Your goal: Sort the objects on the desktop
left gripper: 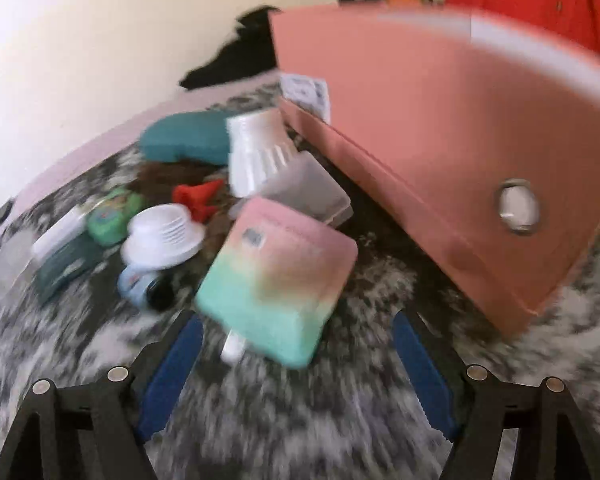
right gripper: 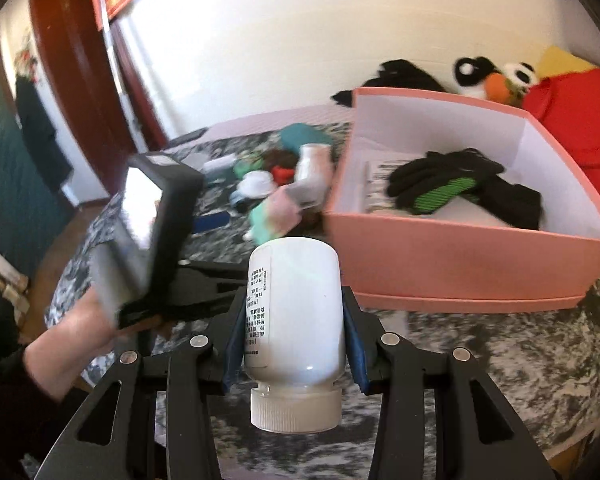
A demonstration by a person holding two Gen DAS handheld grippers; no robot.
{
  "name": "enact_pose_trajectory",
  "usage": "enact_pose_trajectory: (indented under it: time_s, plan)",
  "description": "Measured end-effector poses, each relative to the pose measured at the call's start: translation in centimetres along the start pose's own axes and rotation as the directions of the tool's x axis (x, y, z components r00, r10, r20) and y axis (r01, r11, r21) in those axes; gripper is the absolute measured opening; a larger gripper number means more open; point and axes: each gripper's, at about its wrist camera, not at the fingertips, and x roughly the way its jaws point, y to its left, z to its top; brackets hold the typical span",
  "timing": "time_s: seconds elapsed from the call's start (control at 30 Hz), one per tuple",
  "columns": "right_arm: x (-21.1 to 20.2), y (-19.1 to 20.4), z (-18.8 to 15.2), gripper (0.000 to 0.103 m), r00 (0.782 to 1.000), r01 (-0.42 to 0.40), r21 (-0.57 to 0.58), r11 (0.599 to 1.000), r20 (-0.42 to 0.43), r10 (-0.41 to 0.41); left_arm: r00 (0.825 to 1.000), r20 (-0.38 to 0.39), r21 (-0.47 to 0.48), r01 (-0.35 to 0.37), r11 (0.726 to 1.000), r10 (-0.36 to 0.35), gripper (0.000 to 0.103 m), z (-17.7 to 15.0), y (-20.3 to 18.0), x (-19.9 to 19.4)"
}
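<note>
My right gripper is shut on a white pill bottle, cap toward the camera, held above the marbled table short of the pink box. The box holds black-and-green gloves. My left gripper is open and empty, low over the table, its blue pads either side of a pink-to-mint pouch. Behind the pouch lie a white funnel-shaped piece, a white lid, a red clip, a green tin and a teal case. The left view is motion-blurred.
The pink box fills the right of the left wrist view. A clear plastic case lies against it. Plush toys and a red bag sit behind the box. The left gripper's body shows in the right view.
</note>
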Motion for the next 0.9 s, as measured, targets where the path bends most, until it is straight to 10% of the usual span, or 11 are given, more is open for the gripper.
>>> enact_pose_trajectory:
  time_s: [0.17, 0.3, 0.37, 0.9]
  plan:
    - [0.1, -2.9, 0.4, 0.045, 1.0, 0.023, 0.034, 0.999, -0.002, -0.023, 0.999, -0.022, 0.02, -0.043, 0.999, 0.043, 0.082, 1.5, 0.4, 3.9]
    - [0.4, -4.4, 0.6, 0.045, 1.0, 0.031, 0.058, 0.998, -0.006, -0.03, 1.0, 0.012, -0.045, 0.009, 0.999, -0.008, 0.023, 1.9, 1.6, 2.9]
    - [0.5, -4.6, 0.7, 0.045, 1.0, 0.028, 0.059, 0.998, -0.005, -0.028, 1.0, 0.027, -0.069, 0.004, 0.998, -0.003, 0.011, 1.7, 1.7, 1.9]
    - [-3.6, -2.3, -1.1, 0.045, 0.999, -0.021, 0.053, 0.998, 0.045, 0.018, 0.985, 0.162, -0.14, 0.078, 0.987, -0.055, 0.011, -2.5, -0.1, -12.8]
